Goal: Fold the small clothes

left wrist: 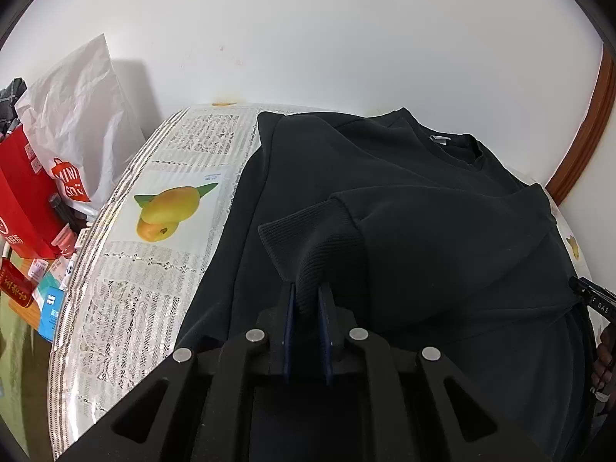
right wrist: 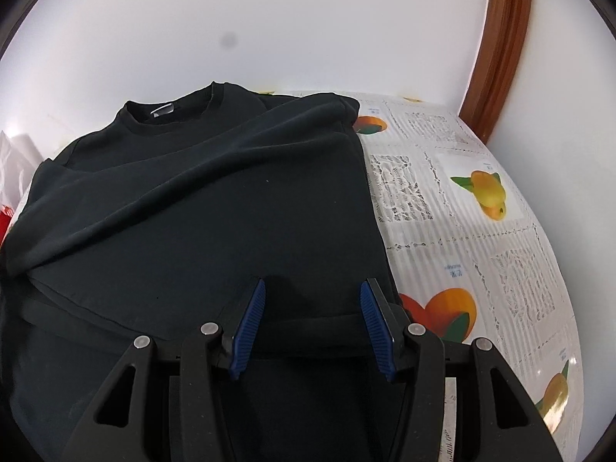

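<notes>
On the left, a white Miniso shopping bag [left wrist: 77, 142], its red logo panel reading "MINI SO", leans against the wall beside a red box [left wrist: 23, 208] printed with characters too small to read. Next comes the table's lace-pattern plastic tablecloth [left wrist: 127, 269] with its mango prints; a small label above one mango is illegible.

At centre, a black sweatshirt [left wrist: 404, 177] lies spread on the table, collar toward the wall, its long axis running away from both cameras. A white neck tag [left wrist: 439, 139] shows inside the collar, with no readable text.

The left gripper [left wrist: 308, 300] has its blue pads clamped on the ribbed cuff [left wrist: 308, 238] of a sleeve, which rises off the body of the garment; the sleeve stretches rightward and away toward the far-right shoulder. The coming move probably depends on that line: the cuff likely has to be carried across the chest and laid flat.

At the right edge of the left view, a device marked "DAS" [left wrist: 596, 300] is partly visible.

Farther right, the right gripper [right wrist: 312, 308] hovers with its jaws spread wide above the sweatshirt's near hem, holding nothing. It appears nearer to the hem, the left one to the sleeve. On the tablecloth to its right, small blue lettering [right wrist: 454, 269] cannot be made out.
</notes>
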`<state>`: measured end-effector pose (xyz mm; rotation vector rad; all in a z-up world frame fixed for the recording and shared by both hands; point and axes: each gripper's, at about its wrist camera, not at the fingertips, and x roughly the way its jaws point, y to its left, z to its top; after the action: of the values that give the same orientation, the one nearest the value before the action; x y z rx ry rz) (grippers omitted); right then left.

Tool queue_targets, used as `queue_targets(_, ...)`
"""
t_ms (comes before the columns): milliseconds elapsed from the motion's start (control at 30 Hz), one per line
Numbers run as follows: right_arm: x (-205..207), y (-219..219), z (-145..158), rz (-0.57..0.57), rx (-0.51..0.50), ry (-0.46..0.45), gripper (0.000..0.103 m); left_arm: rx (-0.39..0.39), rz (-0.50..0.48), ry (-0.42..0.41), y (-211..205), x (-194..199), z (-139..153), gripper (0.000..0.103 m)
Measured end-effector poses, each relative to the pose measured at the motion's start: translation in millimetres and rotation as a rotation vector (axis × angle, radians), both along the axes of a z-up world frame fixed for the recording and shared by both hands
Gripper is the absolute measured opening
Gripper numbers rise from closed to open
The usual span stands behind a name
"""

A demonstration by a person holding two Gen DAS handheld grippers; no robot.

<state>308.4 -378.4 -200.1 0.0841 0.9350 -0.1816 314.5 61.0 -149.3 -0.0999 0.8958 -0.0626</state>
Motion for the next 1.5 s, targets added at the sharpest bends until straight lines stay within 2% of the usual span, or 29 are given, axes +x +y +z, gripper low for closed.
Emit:
queue_targets(133,-8,-3,5,0.002,0.015,-0.015,0.051,0.006,0.004,0.003,-1,-2,2,0.015)
queue_targets(400,-43,2,27,0.017,-0.069,-0.042,0.051,0.033,0.005,-0.007,0,-28,13,0.015)
queue_targets(500,-62,1,34,0.02,-0.038,-0.037,0.051,0.077,0.021,-0.028,-1,-46,22,0.015)
queue_targets(633,-92,3,40,0.014,-0.034,-0.029,0.051,0.022,0.023,-0.03,3,-75,32,0.015)
queue_targets(900,-155,6,49,0.0,0.009,-0.041,0.051,0.052,0.001,-0.044,2,-143,42,0.017)
queue_targets(1000,-172,3,49,-0.008,0.011,-0.044,0.051,0.05,0.008,-0.044,5,-165,41,0.023)
queue_targets(1133,-194,-1,40,-0.036,-0.003,-0.026,0.051,0.041,0.028,-0.043,12,-191,36,0.04)
queue_targets(1200,-204,-4,30,-0.04,0.033,-0.012,0.051,0.035,0.032,-0.028,16,-202,30,0.044)
queue_targets(1267,-212,-7,21,-0.043,0.049,-0.006,0.051,0.026,0.033,-0.011,21,-211,22,0.053)
queue_targets(1500,-231,-8,-8,-0.036,0.07,0.022,0.051,0.021,0.036,0.048,34,-226,-8,0.056)
